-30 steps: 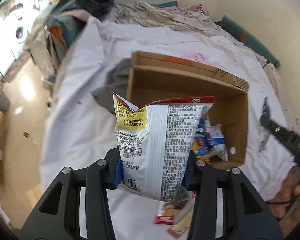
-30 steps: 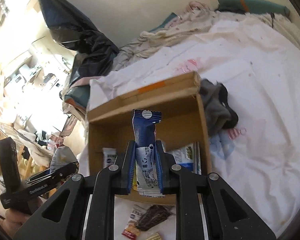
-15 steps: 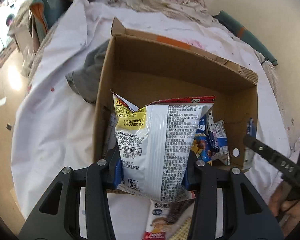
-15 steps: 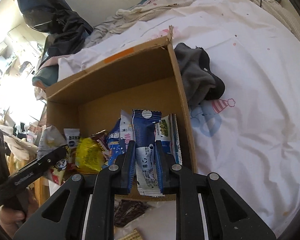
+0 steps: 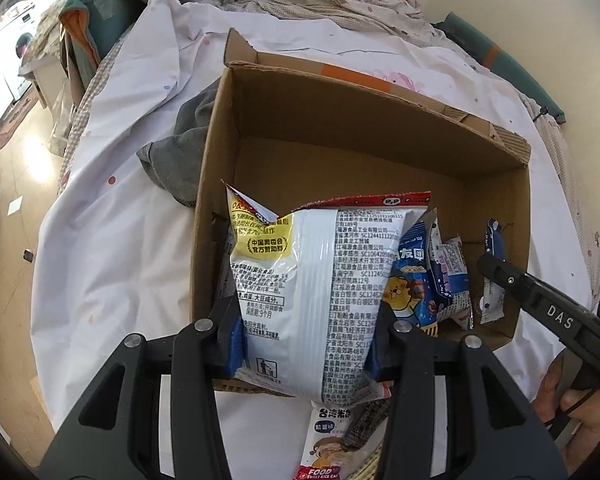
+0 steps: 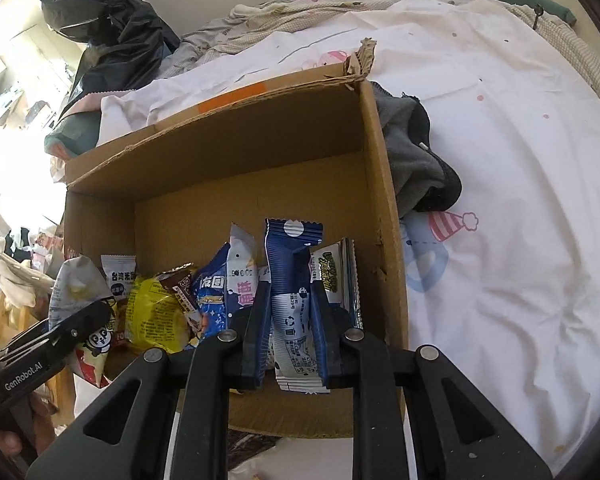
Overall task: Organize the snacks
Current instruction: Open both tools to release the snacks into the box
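An open cardboard box (image 5: pixel 364 112) (image 6: pixel 236 148) lies on a white bedsheet and holds several snack packets along its near side. My left gripper (image 5: pixel 306 328) is shut on a big white snack bag (image 5: pixel 316 288) with a yellow and red top, held upright over the box's near left corner. My right gripper (image 6: pixel 290 316) is shut on a slim blue and white snack packet (image 6: pixel 292 280), upright over the near right part of the box. In the left wrist view the right gripper (image 5: pixel 540 304) reaches in from the right, over the box's right end.
A grey cloth (image 5: pixel 176 160) (image 6: pixel 416 160) lies against the box's outer side. Loose snack packets (image 5: pixel 332 440) rest on the sheet in front of the box. Rumpled bedding and a black bag (image 6: pixel 112 28) pile up behind. A person's hand (image 5: pixel 572 400) grips the right tool.
Both grippers have come down and forward with their packets, from short of the box to over its near side. The box now fills more of both views.
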A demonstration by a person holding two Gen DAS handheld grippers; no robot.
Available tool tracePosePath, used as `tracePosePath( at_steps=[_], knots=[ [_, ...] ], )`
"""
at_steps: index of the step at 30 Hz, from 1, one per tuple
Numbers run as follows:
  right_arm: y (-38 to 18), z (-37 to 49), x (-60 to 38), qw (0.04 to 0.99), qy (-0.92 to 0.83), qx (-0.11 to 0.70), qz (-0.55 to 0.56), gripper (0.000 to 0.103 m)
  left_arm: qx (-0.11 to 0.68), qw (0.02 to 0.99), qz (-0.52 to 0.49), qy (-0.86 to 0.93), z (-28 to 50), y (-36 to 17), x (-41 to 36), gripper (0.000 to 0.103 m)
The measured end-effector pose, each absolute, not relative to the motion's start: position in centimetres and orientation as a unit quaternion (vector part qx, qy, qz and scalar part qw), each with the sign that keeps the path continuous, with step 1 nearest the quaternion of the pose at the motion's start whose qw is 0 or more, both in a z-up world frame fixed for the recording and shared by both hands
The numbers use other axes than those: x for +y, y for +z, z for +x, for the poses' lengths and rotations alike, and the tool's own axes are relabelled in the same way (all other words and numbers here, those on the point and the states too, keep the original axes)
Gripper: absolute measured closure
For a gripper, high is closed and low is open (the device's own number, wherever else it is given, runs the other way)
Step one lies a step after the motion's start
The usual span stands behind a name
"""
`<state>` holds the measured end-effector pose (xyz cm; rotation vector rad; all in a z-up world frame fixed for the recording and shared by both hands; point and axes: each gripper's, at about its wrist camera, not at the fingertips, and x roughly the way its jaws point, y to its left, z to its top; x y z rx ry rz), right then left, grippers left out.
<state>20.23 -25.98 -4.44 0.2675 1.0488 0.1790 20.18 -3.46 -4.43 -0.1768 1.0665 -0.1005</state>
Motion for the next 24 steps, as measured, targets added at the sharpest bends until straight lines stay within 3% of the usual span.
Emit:
tracePosePath(
  at_steps=[7, 16, 18, 19, 20, 24],
  knots=[
    [-4.4, 20.3, -25.9, 0.853, 0.089, 0.499, 0.126, 0.082, 0.521, 0.847, -0.085, -0.067, 20.5, -4.8, -4.2, 0.06],
    [-3.8, 20.3, -25.7, 0.855, 0.098, 0.492, 0.135, 0.077, 0.505, 0.855, -0.082, -0.083, 20.0, -4.4, -4.9, 0.026],
    [-3.5, 20.2, -25.5, 0.86, 0.093, 0.486, 0.126, 0.06, 0.498, 0.86, -0.076, -0.084, 19.8, -4.2, -5.0, 0.021],
    [-3.3, 20.1, -25.5, 0.863, 0.092, 0.48, 0.126, 0.036, 0.496, 0.861, -0.071, -0.083, 19.7, -4.1, -5.2, 0.018],
    [-3.0, 20.0, -25.6, 0.866, 0.092, 0.473, 0.131, 0.02, 0.495, 0.863, -0.065, -0.081, 19.7, -4.0, -5.4, 0.018],
    [-1.4, 19.3, -25.6, 0.885, 0.105, 0.433, 0.137, 0.018, 0.493, 0.863, -0.066, -0.087, 19.7, -3.9, -5.4, 0.018]
  ],
)
